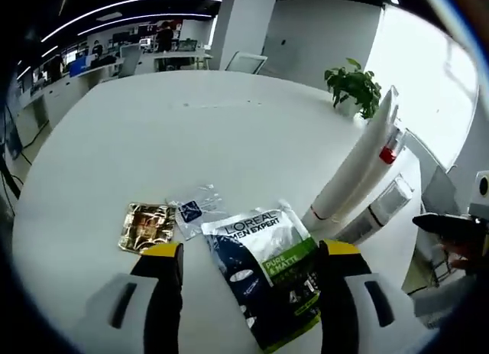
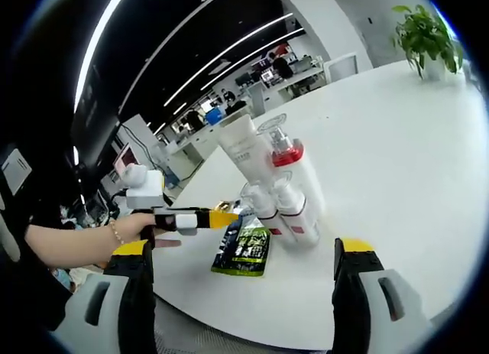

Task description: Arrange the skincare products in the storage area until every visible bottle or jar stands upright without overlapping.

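A: Start with the biggest thing. What's the layout?

B: A broad white table (image 1: 229,125), with a potted plant (image 1: 354,86) at its far edge. In the right gripper view, a cluster of white bottles (image 2: 275,178) stands upright near the table's near edge: a tall tube at the back, a red-collared pump bottle beside it, two shorter ones in front, packed close or touching.

A: And lying flat?

B: A L'Oreal sachet (image 1: 267,270), dark with a green band, lies flat on the table. Left of it in the left gripper view lie a small clear packet (image 1: 195,210) and a gold foil packet (image 1: 147,224), near each other.

A: Where are the grippers?

B: The left gripper (image 1: 250,254) is spread wide, holding nothing, and the sachet lies right between its jaws, just ahead. The right gripper (image 2: 243,251) is also spread and empty, facing the bottles from farther back.

A: Which way does the sachet run?

B: Its long axis runs roughly along the left gripper's line of sight, slightly angled, top end away. So the jaws straddle its narrow width.

A: Then which hand takes it?

B: I'd judge the left; it's clearly nearer. The sachet is flat against the table, so gripping an edge looks fiddly.
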